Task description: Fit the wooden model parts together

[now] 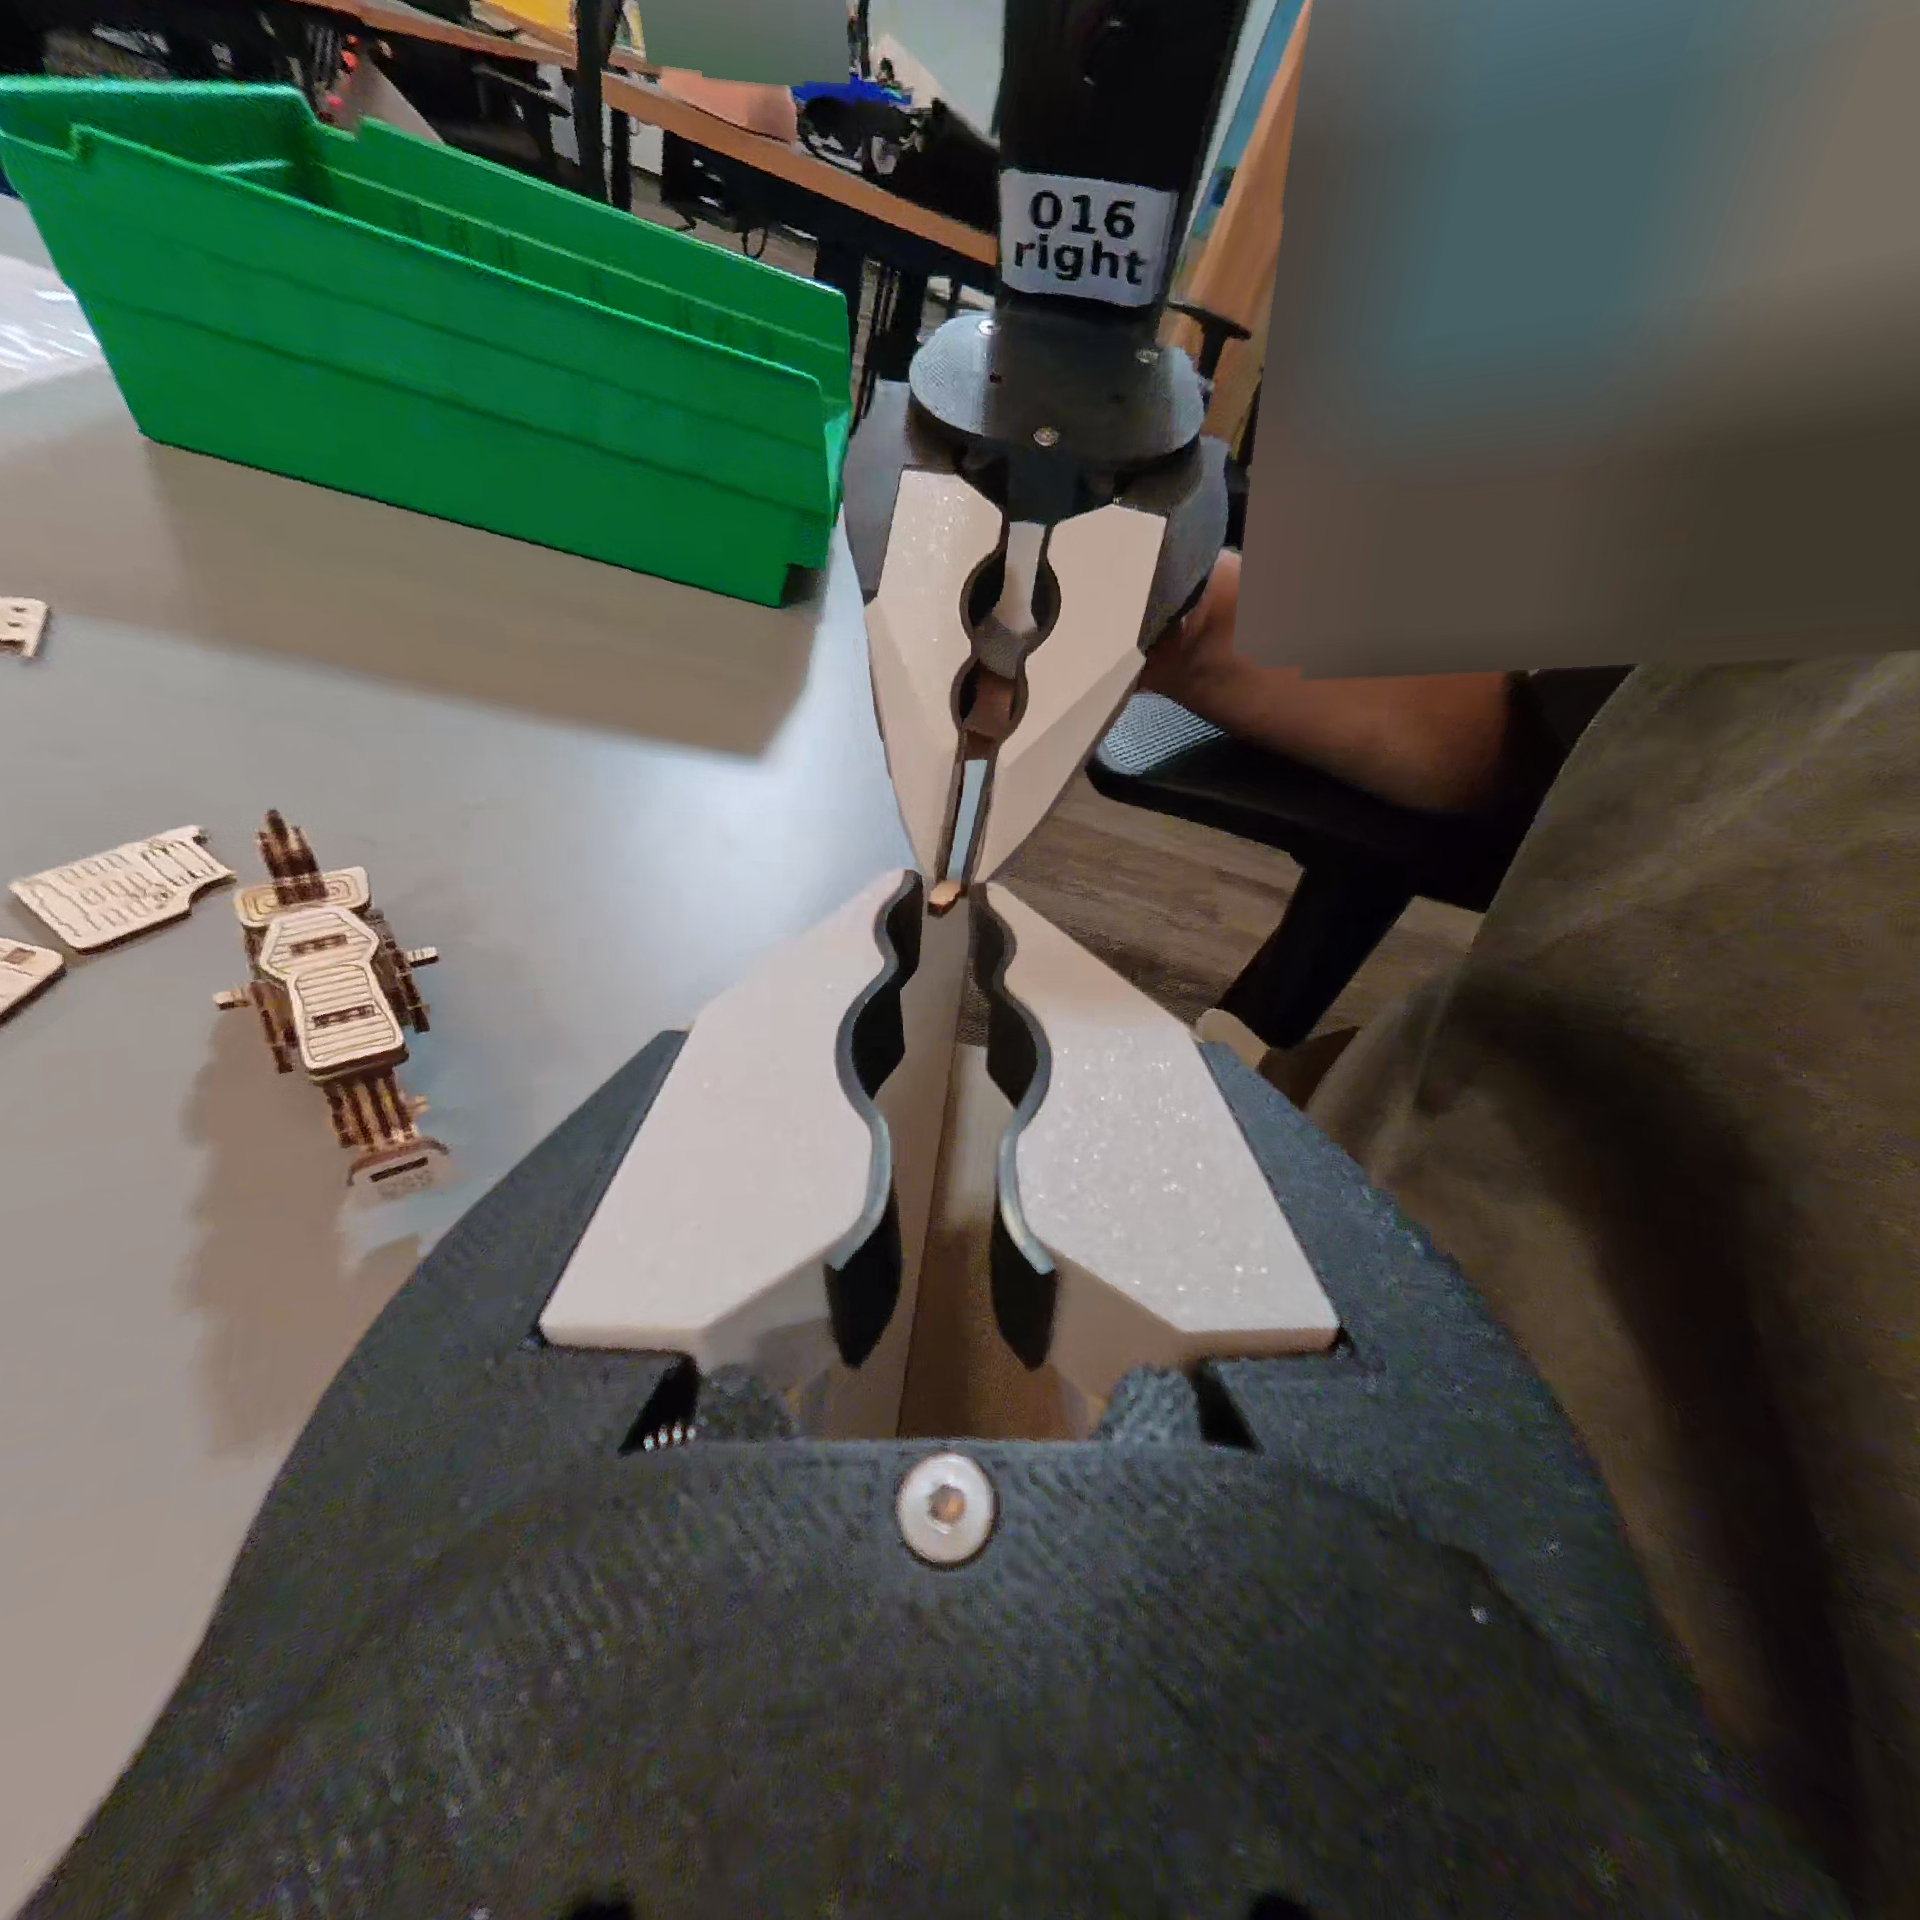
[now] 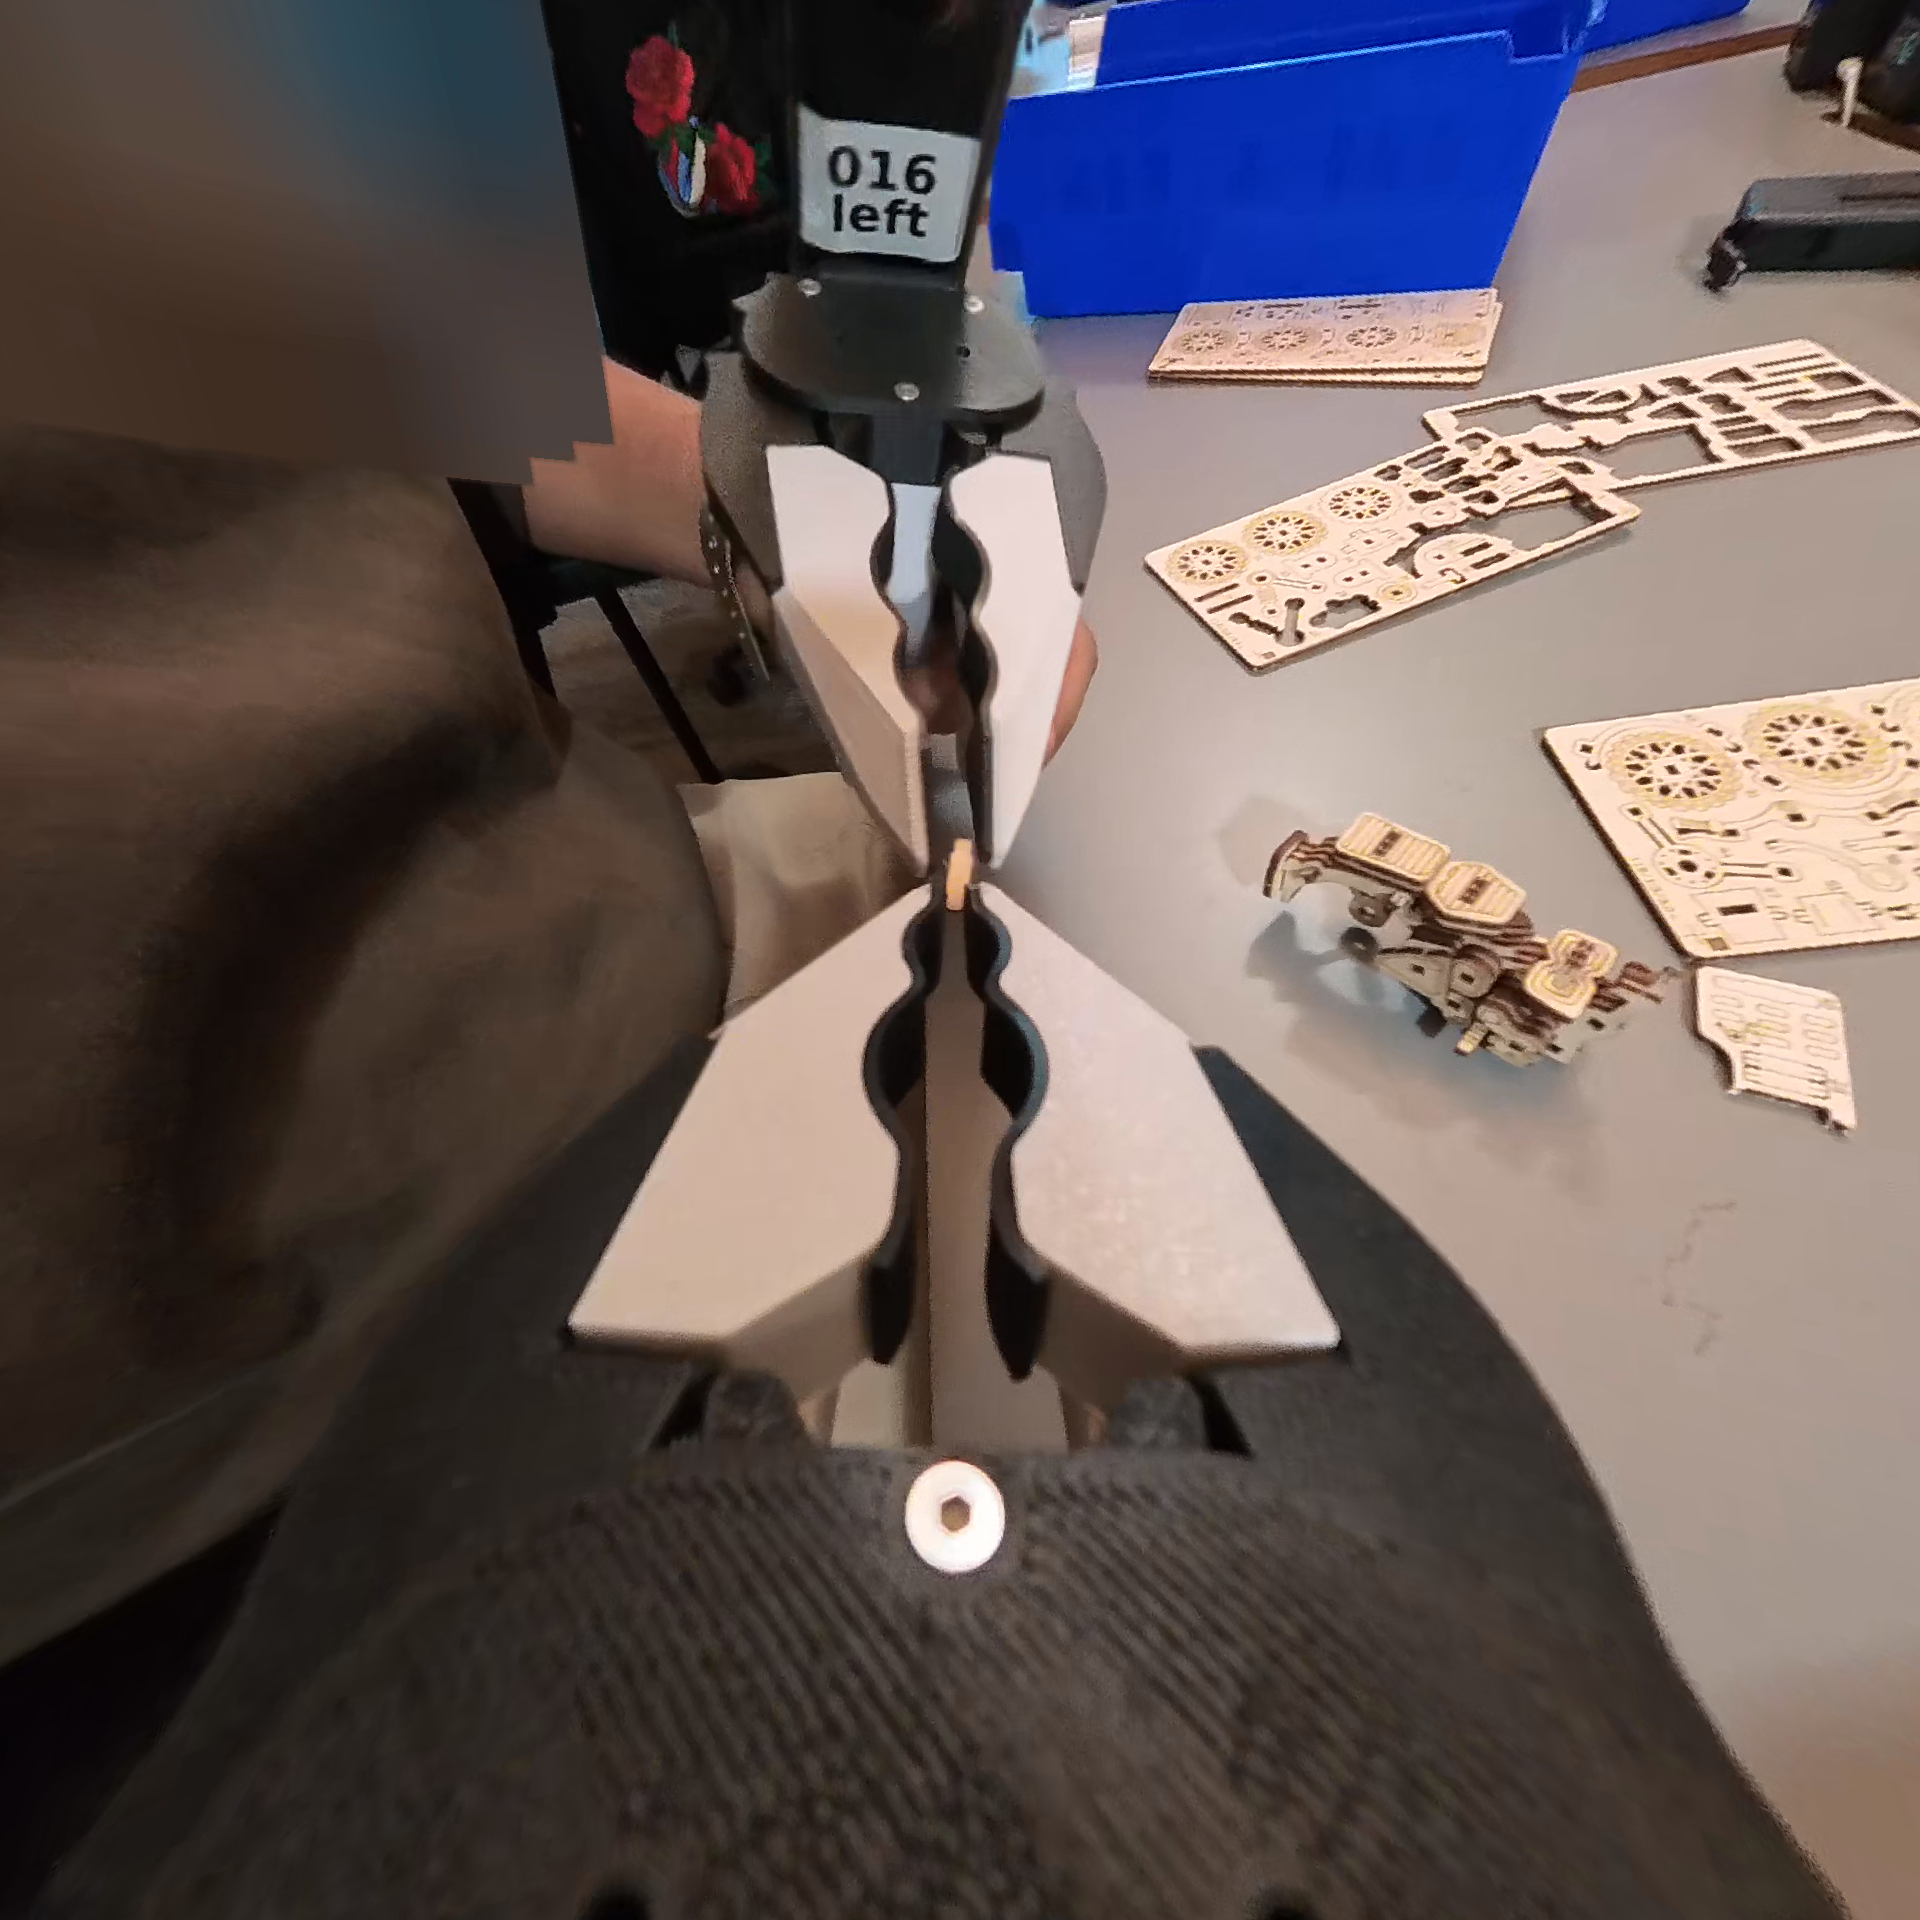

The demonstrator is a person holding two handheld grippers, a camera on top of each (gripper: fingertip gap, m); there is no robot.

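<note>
On the grey counter (image 2: 1455, 1299), the largest item is a green bin (image 1: 447, 343), seen in the left wrist view, standing back from the counter's near edge. A blue bin (image 2: 1278, 166) sits toward the far edge in the right wrist view. In front of the blue bin lie several flat wooden sheets (image 2: 1382, 551) with cut-out shapes; one stacked sheet (image 2: 1330, 338) rests just beside the bin, and another sheet (image 2: 1756, 821) lies close to the model. The partly built wooden model (image 2: 1455, 945) stands on the counter, well apart from both claws. Loose flat pieces (image 1: 120, 883) lie just beside it.

Off the counter's near edge, over a person's lap, the two claws meet tip to tip. The left claw (image 1: 945, 904) is closed down to a narrow gap, and the right claw (image 2: 948, 904) is likewise closed down to a narrow gap. A small wooden part (image 2: 958, 878) sits at the point where the tips meet. It is pinched at the tips of the right claw; whether the left claw also grips it or only touches it cannot be told.
</note>
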